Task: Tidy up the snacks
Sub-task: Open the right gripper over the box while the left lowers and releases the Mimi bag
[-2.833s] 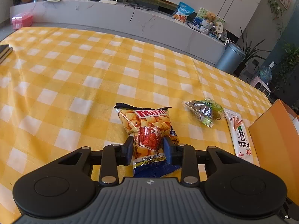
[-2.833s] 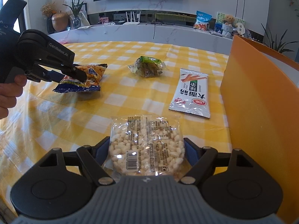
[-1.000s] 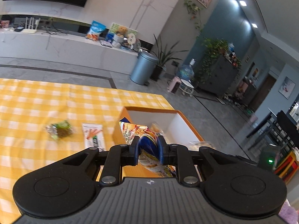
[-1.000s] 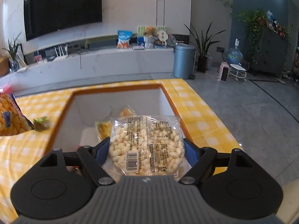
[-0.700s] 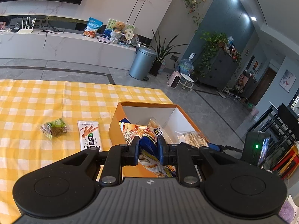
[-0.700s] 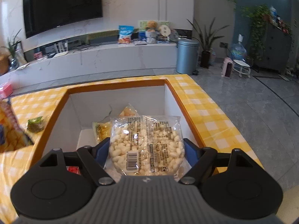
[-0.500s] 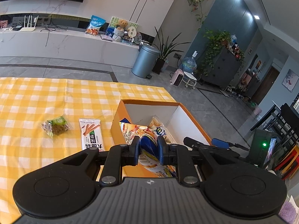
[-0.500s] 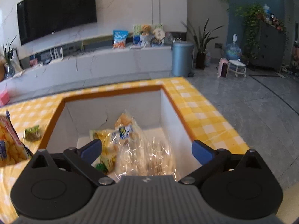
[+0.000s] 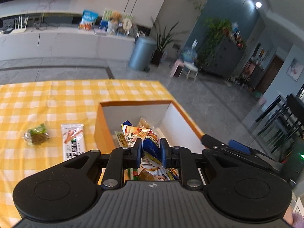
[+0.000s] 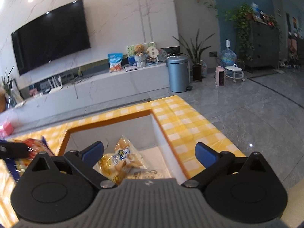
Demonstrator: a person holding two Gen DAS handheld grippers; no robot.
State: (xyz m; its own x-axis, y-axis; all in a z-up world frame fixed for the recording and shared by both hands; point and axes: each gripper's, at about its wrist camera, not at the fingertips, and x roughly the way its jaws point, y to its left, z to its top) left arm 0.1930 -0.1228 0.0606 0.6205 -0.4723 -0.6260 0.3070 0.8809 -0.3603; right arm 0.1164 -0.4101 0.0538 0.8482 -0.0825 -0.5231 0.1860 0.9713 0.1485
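Two snacks lie on the yellow checked cloth (image 9: 57, 95) at lower left of the left wrist view: a green packet (image 9: 37, 134) and a white stick pack (image 9: 73, 142). One orange box (image 9: 102, 133) sits at centre. The left gripper (image 9: 151, 150) pinches one chip bag (image 9: 150, 146) over the box. The right gripper (image 10: 149, 153) gapes wide and holds nothing, above a bread pack (image 10: 121, 159) lying in the box.

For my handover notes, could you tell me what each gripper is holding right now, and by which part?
The left gripper pinches the snack bag near its lower sealed end, over the orange box. The right gripper is open and holds nothing.
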